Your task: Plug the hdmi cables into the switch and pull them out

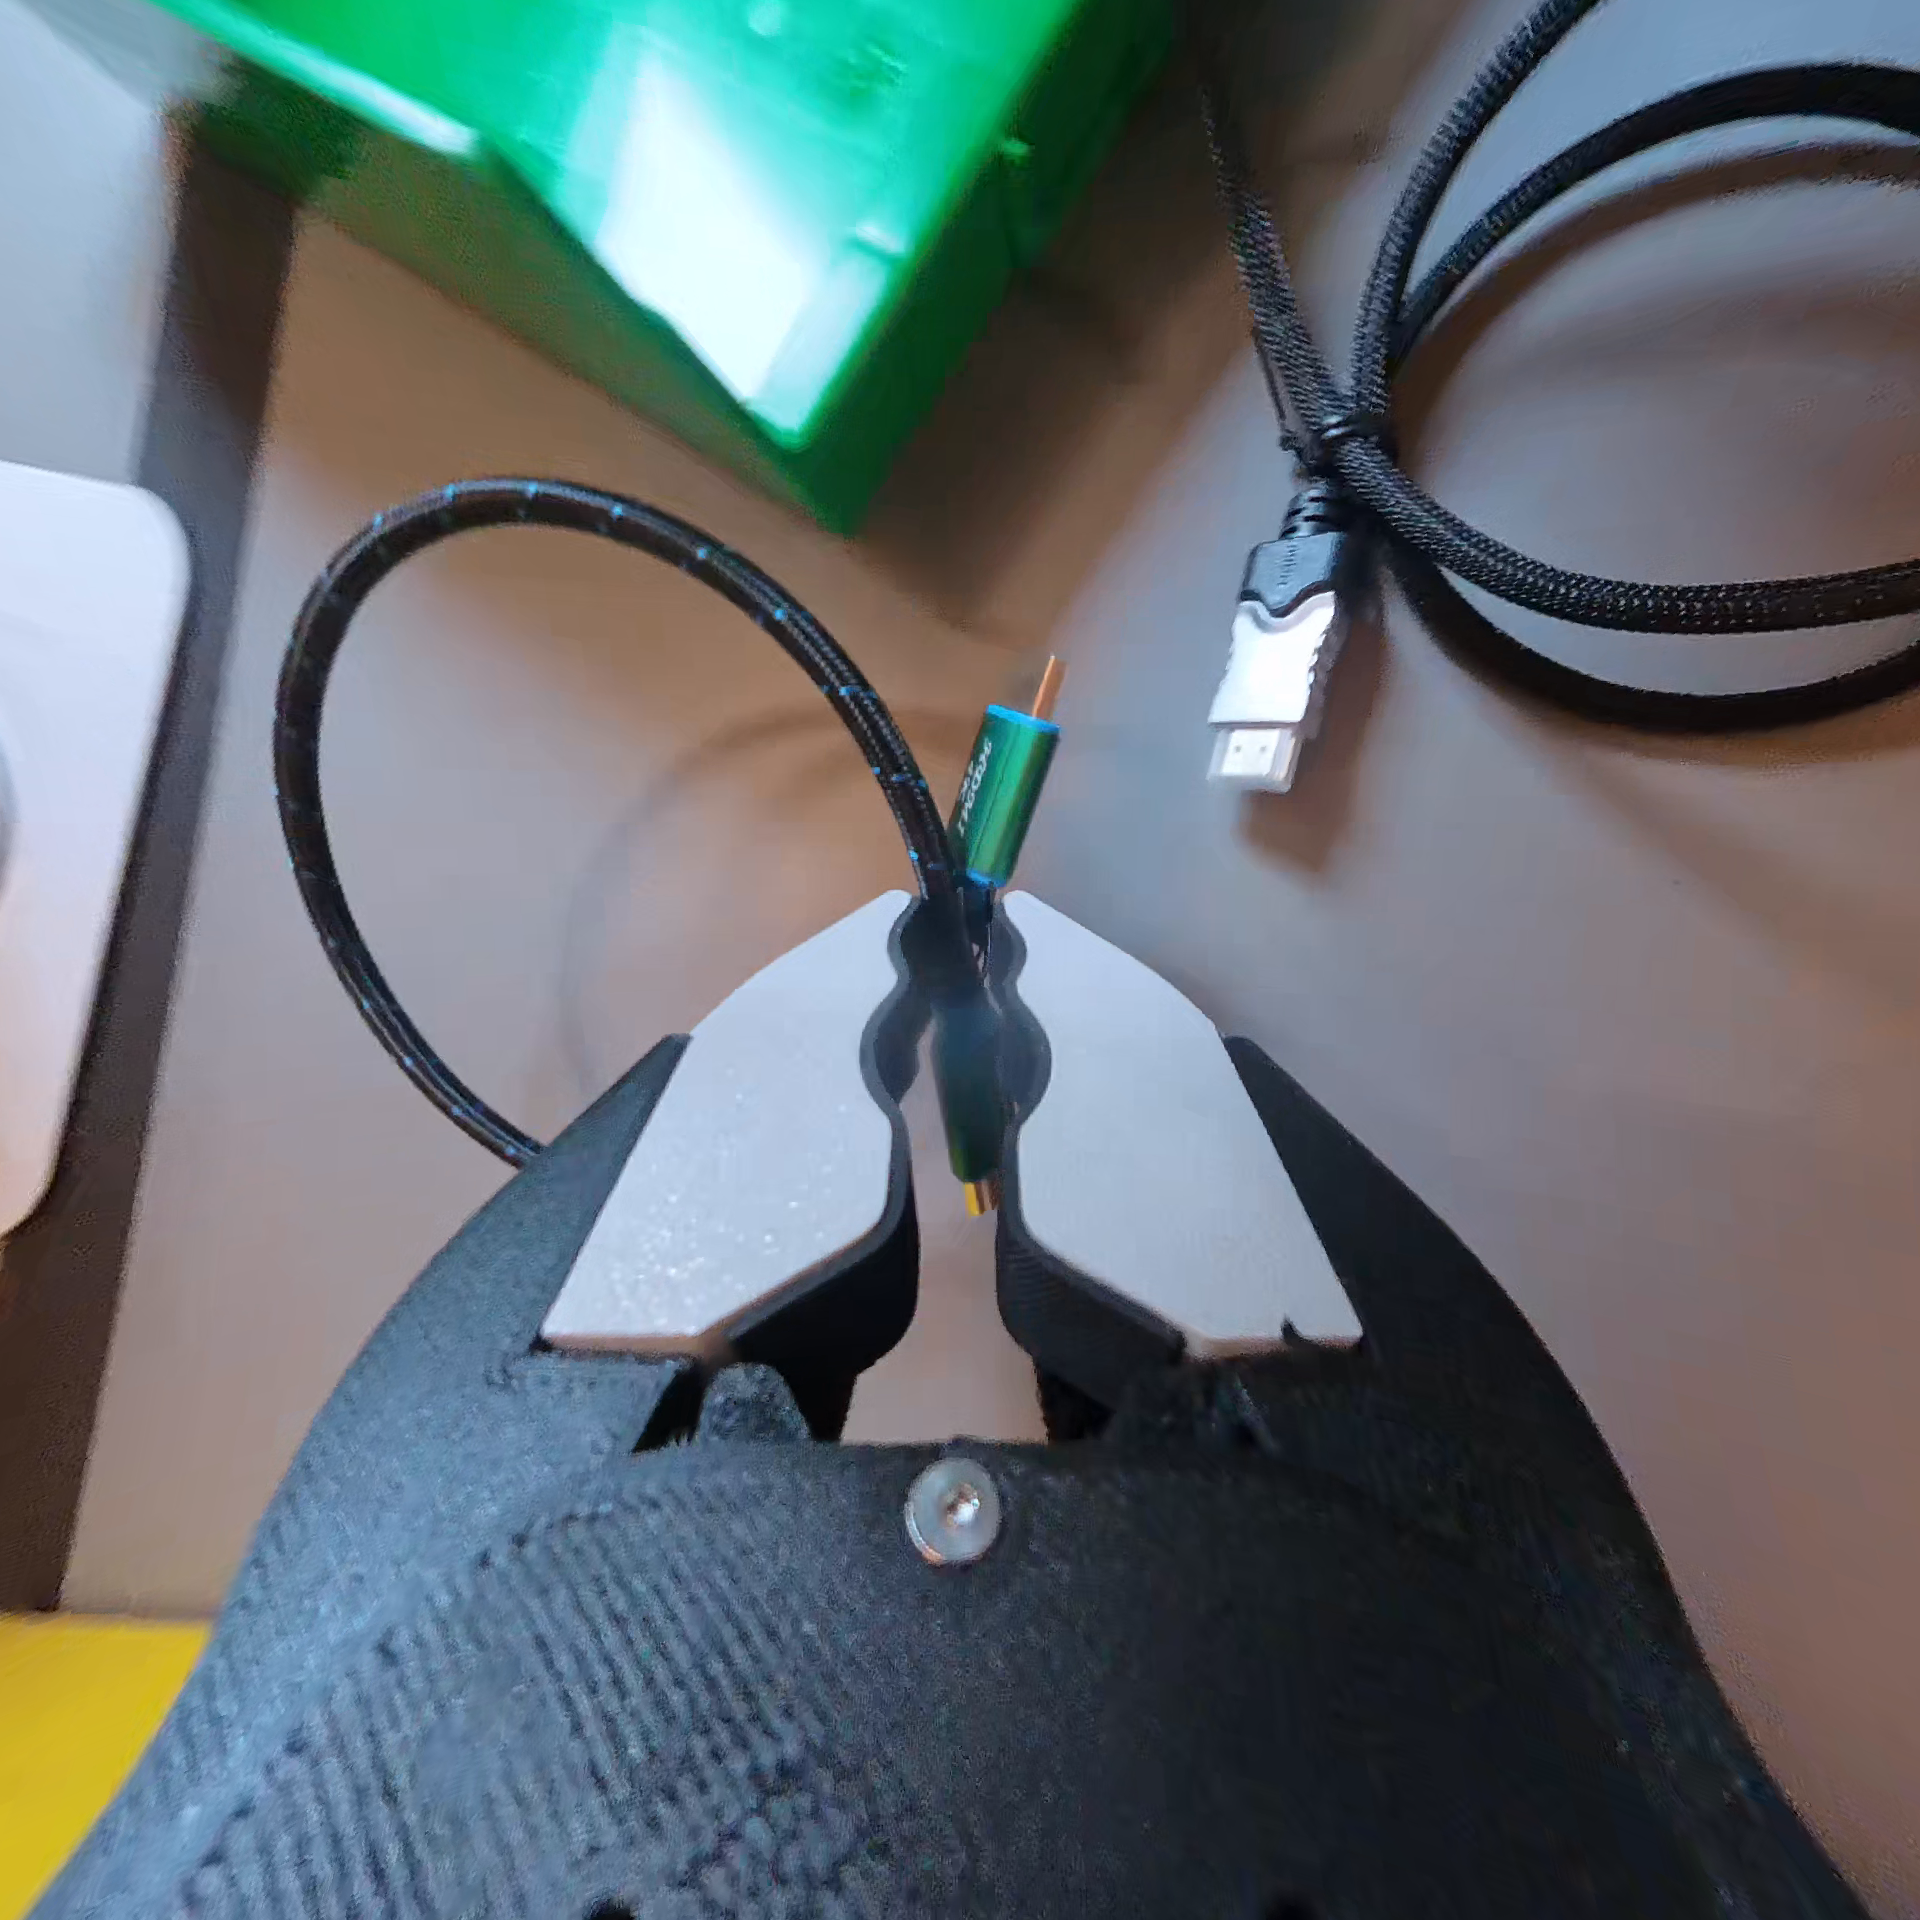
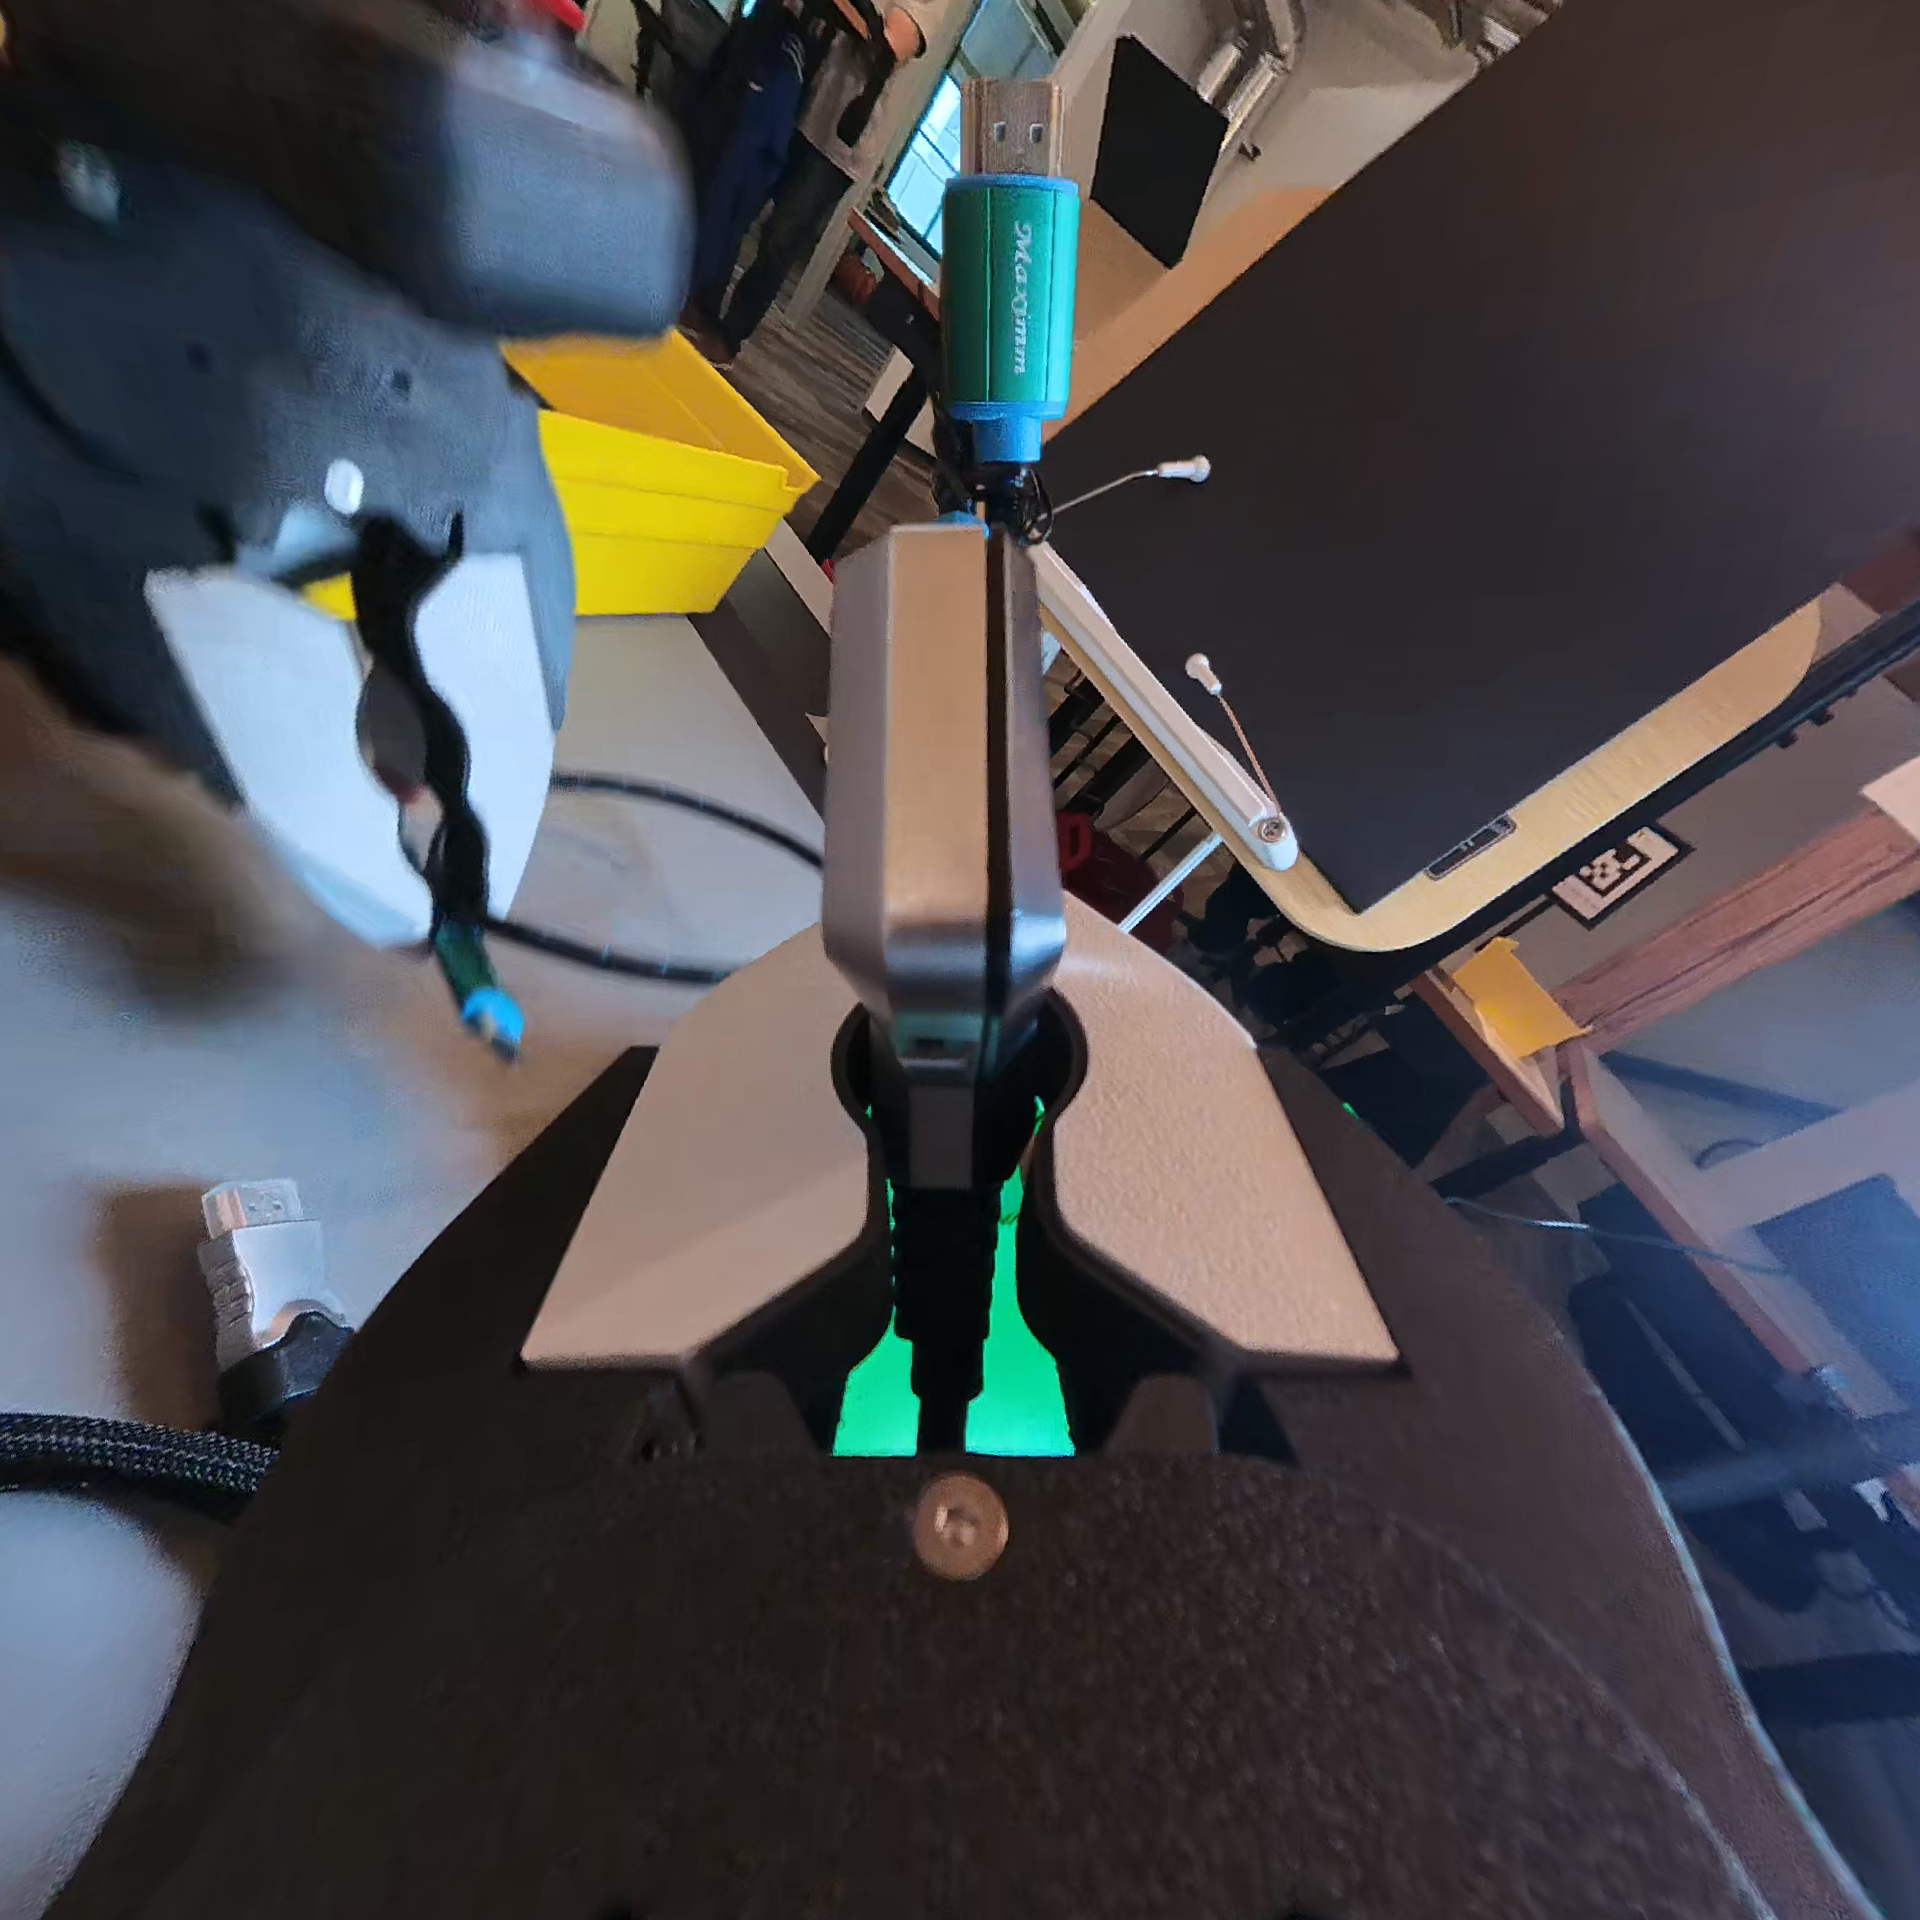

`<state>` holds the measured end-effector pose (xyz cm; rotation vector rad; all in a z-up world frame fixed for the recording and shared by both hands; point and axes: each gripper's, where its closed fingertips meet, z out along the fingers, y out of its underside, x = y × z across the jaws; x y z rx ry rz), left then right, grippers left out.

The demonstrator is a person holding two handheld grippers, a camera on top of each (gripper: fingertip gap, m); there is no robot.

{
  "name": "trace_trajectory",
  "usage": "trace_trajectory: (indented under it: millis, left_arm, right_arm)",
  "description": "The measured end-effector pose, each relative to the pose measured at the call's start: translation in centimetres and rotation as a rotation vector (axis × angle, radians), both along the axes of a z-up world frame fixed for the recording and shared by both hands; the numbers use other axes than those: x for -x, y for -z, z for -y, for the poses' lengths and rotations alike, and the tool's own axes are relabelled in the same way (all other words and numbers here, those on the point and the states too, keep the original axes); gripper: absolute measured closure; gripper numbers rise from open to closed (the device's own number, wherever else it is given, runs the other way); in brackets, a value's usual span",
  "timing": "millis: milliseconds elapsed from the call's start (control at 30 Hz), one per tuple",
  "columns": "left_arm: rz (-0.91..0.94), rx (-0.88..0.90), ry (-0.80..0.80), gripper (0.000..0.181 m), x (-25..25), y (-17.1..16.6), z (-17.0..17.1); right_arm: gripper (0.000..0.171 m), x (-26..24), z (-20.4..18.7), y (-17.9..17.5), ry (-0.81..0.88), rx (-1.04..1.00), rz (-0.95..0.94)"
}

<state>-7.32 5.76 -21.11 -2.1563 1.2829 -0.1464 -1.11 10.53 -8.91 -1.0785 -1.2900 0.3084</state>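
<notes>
Your left gripper pinches the short green-plugged cable doubled, plug jutting past its tips; your right gripper clamps the grey switch upright, presumably steadying it; the silver-plugged cable lies ahead-right of the left gripper.

Grey switch upright, green-shelled cable looped (black braid), silver-plugged cable flat
</notes>
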Motion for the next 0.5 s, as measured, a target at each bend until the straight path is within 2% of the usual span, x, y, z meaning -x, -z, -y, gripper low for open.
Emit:
trace_trajectory:
  millis: [33, 167, 233, 333, 433, 500]
  left_arm:
    - [-0.001, -0.017, -0.02, 0.17, 1.0, -1.2, 0.0]
    - [0.065, -0.087, -0.077, 0.17, 4.3, -6.9, 1.0]
    - [0.105, -0.182, -0.146, 0.17, 6.3, -10.4, 1.1]
    - [0.054, -0.334, -0.204, 0.17, 8.5, -14.3, 1.9]
    - [-0.029, -0.402, -0.157, 0.17, 6.9, -15.6, 3.1]
    - [-0.126, -0.407, -0.102, 0.17, 5.0, -15.0, 3.6]
  right_arm:
    - [0.148, 0.0, 0.0, 0.0, 0.001, -0.015, 0.008]
    - [0.147, -0.3, -0.6, 0.0, 0.051, -0.021, 0.017]
    - [0.147, -0.5, -1.1, 0.1, 0.079, -0.001, 0.015]
    - [0.148, -0.1, -0.8, 0.8, 0.084, -0.069, 0.096]
    - [0.148, 1.6, 1.3, 2.1, 0.008, -0.178, 0.209]
    - [0.148, 2.6, 2.4, 3.2, -0.021, -0.272, 0.307]
